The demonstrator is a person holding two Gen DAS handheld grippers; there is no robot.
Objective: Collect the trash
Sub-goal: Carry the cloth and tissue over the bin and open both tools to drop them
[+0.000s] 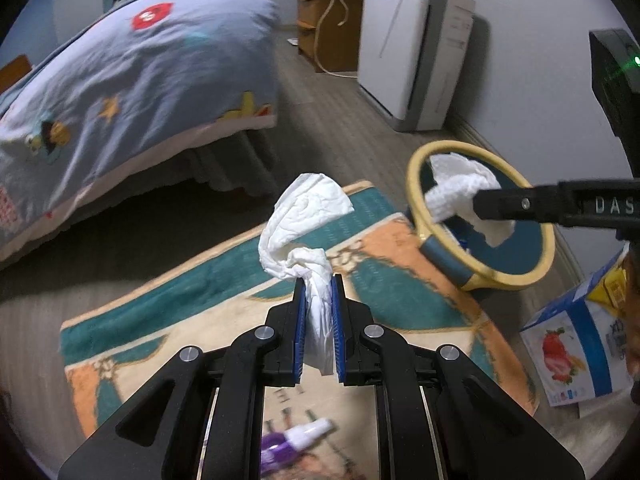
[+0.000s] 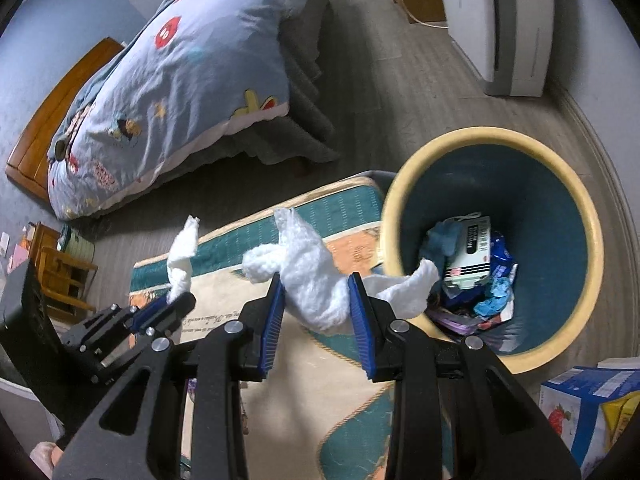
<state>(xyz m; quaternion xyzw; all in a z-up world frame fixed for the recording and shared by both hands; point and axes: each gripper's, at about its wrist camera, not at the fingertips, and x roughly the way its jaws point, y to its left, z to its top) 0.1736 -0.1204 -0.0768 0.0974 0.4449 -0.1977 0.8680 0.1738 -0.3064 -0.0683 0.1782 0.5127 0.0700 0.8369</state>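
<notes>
My left gripper (image 1: 318,280) is shut on a crumpled white tissue (image 1: 304,220), held above the rug; it also shows in the right wrist view (image 2: 172,304) with its tissue (image 2: 182,256). My right gripper (image 2: 318,284) grips a fluffy white paper towel (image 2: 312,276) just left of the bin's rim. In the left wrist view the right gripper (image 1: 480,204) holds that towel (image 1: 460,188) over the bin. The round bin (image 2: 592,216), blue inside with a yellow rim (image 1: 416,168), holds several wrappers and a box (image 2: 470,256).
A patterned teal, orange and cream rug (image 1: 200,300) lies below. A purple spray bottle (image 1: 292,440) lies on it. A bed with a blue quilt (image 1: 140,72) is at left. A strawberry carton (image 1: 576,356) stands right of the bin. A white appliance (image 1: 408,48) stands by the wall.
</notes>
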